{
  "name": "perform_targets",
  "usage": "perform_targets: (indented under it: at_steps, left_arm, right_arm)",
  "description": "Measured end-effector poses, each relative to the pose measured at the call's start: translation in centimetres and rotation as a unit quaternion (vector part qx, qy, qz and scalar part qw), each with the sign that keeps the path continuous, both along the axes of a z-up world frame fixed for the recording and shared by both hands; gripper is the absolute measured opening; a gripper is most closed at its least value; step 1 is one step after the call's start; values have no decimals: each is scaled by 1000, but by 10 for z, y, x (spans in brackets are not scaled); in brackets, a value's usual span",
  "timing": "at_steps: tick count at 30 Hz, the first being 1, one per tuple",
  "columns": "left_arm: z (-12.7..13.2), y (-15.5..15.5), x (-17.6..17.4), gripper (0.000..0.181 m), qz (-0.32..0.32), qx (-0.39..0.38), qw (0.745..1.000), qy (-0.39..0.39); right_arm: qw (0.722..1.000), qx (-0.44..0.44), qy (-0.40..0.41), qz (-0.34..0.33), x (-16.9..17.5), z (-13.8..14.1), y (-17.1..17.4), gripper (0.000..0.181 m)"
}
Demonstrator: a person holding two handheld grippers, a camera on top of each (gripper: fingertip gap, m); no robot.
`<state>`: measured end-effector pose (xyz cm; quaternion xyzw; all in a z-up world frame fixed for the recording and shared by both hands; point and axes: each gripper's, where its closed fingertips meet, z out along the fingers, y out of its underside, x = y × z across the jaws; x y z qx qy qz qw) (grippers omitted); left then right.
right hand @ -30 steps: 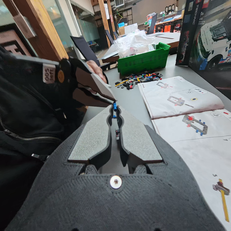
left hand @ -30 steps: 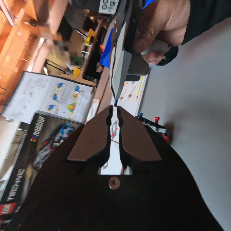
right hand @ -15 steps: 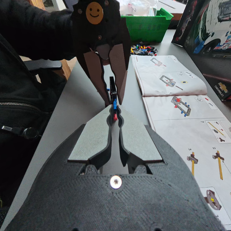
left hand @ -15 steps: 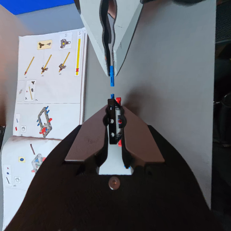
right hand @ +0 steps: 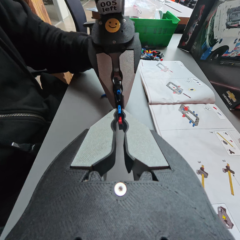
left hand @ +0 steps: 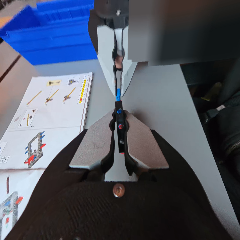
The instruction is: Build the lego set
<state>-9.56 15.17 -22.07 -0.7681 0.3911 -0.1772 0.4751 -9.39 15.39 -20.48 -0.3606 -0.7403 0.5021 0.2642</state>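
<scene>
The left gripper (left hand: 119,114) clamps the black frame (left hand: 120,129) edge-up, steadying it; the right gripper (right hand: 119,111) pinches the blue pin (right hand: 119,109), apparently for insertion.

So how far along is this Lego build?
Early days. Done: the black frame in the left gripper already carries blue and red pins. In hand: the right gripper presses a blue pin at the frame's end. Left: a pile of loose parts by the green bin, and the open instruction booklet shows further steps.
</scene>
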Motion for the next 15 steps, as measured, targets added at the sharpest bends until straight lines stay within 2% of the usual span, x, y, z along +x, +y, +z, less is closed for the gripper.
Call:
perform_targets:
  at_steps: [3, 9, 15]
  left_arm:
    - [3, -5, 1, 6, -14, 16, 999, -31]
    - [-5, -9, 0, 6, -24, -10, 998, -62]
    - [-6, -15, 0, 6, -46, -35, 993, -98]
  right_arm:
    - [1000, 10, 9, 3, -3, 7, -7, 1]
    - [996, 84, 1, 3, -8, 1, -12, 2]
    - [994, 105, 17, 27, -11, 0, -17, 2]
